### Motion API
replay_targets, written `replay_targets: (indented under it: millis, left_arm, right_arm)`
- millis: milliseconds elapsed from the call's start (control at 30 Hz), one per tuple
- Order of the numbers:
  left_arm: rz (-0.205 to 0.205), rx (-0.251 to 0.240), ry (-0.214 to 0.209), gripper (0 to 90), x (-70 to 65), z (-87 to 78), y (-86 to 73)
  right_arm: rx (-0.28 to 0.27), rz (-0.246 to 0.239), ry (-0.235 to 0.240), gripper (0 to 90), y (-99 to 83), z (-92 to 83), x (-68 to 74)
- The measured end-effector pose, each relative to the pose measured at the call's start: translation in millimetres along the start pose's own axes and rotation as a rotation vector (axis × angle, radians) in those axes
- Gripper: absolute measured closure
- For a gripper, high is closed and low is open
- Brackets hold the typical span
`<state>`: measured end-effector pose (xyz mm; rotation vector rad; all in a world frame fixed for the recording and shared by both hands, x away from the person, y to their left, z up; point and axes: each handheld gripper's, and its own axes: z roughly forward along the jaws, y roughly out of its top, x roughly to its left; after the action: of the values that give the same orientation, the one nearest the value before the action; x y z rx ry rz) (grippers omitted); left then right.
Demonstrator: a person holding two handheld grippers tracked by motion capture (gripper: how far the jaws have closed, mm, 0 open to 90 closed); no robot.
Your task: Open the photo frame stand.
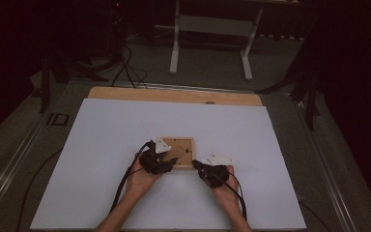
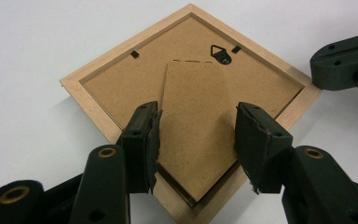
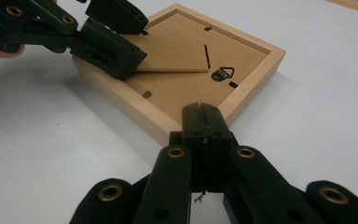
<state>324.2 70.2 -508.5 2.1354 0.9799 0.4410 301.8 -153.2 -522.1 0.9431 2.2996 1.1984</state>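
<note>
The white table [image 1: 125, 145] spreads wide, and near its middle the wooden picture frame [image 1: 188, 141] lies face down, its brown backing board [image 2: 121, 84] up. On that backing, a fold-out stand flap [image 2: 196, 130] is raised off the board at its free end. The left gripper [image 2: 198, 140] sits over it, jaws apart on either side of the flap; whether the pads press its edges I cannot tell. The right gripper [image 3: 204, 116] has its jaws together, tips at the frame's near corner. Smallest, the black hanging hook [image 3: 222, 73] lies flat.
</note>
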Motion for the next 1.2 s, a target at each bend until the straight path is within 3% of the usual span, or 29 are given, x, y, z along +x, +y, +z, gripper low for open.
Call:
replay_targets:
  millis: [567,1200]
  left_arm:
    - [0.019,-0.002,0.010,51.0,-1.3,-7.0,17.1]
    - [0.017,0.016,0.017,51.0,-1.5,-6.9,24.7]
  right_arm:
    - [0.001,-0.002,-0.001,90.0,0.1,0.0,0.4]
    - [-0.001,-0.005,-0.001,89.9,0.0,0.1,0.4]
